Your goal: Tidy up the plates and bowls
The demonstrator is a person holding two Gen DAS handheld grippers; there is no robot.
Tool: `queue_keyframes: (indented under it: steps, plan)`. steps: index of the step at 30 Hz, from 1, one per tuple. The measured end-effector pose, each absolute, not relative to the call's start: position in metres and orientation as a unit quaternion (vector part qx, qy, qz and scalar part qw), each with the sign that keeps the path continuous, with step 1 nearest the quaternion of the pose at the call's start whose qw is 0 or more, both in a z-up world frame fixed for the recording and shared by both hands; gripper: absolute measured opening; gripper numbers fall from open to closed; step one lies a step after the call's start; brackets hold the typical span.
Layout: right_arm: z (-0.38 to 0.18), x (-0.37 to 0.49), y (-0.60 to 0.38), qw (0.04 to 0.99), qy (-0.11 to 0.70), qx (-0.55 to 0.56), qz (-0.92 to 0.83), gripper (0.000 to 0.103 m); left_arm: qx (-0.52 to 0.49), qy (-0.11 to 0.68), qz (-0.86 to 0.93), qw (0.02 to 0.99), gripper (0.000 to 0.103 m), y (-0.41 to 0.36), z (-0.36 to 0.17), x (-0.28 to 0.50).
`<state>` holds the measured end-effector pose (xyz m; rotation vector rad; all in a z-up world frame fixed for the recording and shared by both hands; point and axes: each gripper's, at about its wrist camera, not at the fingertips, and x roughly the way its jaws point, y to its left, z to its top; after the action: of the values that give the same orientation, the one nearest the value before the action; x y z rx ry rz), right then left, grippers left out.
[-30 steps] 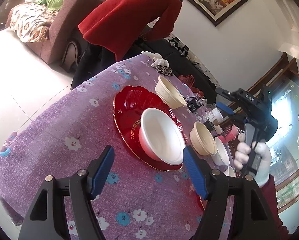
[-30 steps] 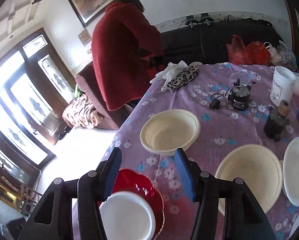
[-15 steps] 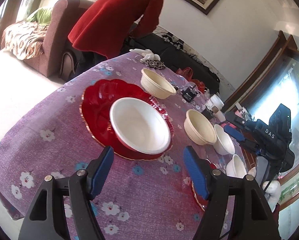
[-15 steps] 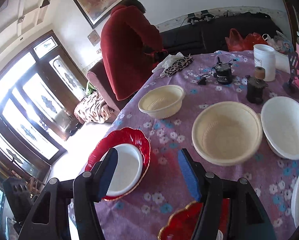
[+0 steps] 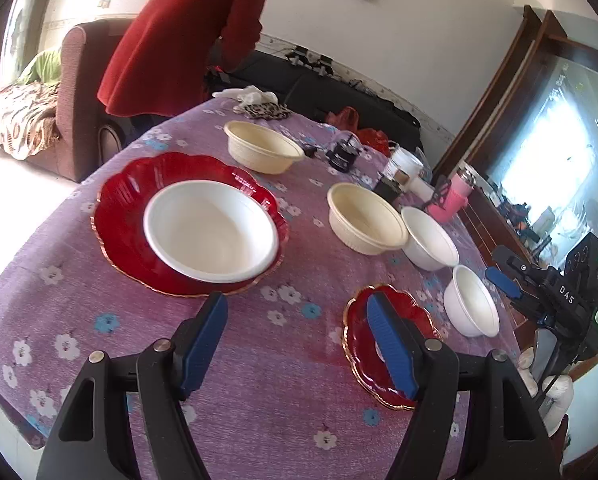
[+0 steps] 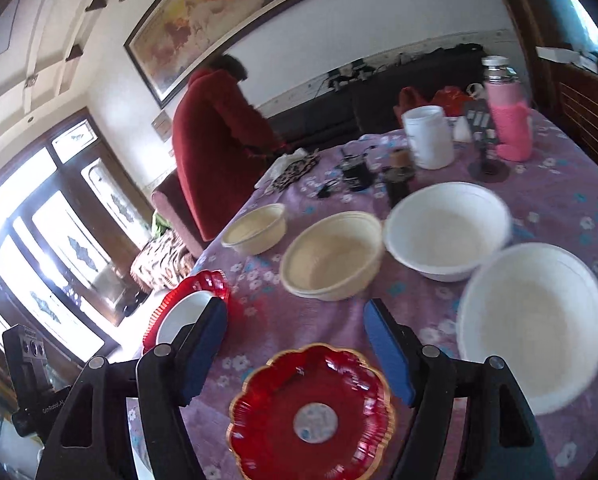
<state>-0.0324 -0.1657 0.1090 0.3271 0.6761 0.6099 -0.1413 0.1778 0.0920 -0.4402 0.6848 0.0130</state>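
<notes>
- My left gripper [image 5: 297, 340]: fingers spread, nothing between them, hanging over the purple flowered bench [image 5: 79, 312].
- My right gripper [image 6: 295, 344]: fingers opening, empty, above the small red plate [image 6: 311, 412]; no contact with it.
- Small red plate: nearest item, flat on the bench, gold scalloped rim, pale sticker at its centre.
- Two small white bowls [image 5: 473, 302] and [image 5: 429, 238]: just beside that plate, close to each other near the bench's right edge.
- Cream bowl [image 5: 365, 222]: next back, its rim touching or nearly touching the second white bowl.
- Large red plate [image 5: 127, 208]: to the left, carrying a large white bowl [image 5: 211, 232] set off-centre toward its near side.
- Second cream bowl [image 5: 263, 152]: farthest dish, standing alone.
- Clutter beyond: white jar [image 6: 427, 136], pink bottle [image 6: 509, 120], small dark items.
- Person in a red top [image 5: 187, 36]: bent over the sofa past the bench.
- Risk, my judgement: the plate's low rim gives the fingers little to catch, so it may skid or tip. The light bowls crowd close; a wide swing could knock one off the right edge.
</notes>
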Motion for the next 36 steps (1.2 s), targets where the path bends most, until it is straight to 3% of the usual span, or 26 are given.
queue_keyframes:
  steps: [15, 36]
  plan:
    - [0.073, -0.033, -0.206, 0.875, 0.345, 0.202, 0.273, 0.078, -0.183, 0.367, -0.019, 0.912, 0.072, 0.136, 0.082, -0.124]
    - [0.038, -0.047, -0.182, 0.89, 0.33, 0.152, 0.276, 0.078, -0.173, 0.402, -0.019, 0.899, 0.072, 0.126, 0.057, -0.106]
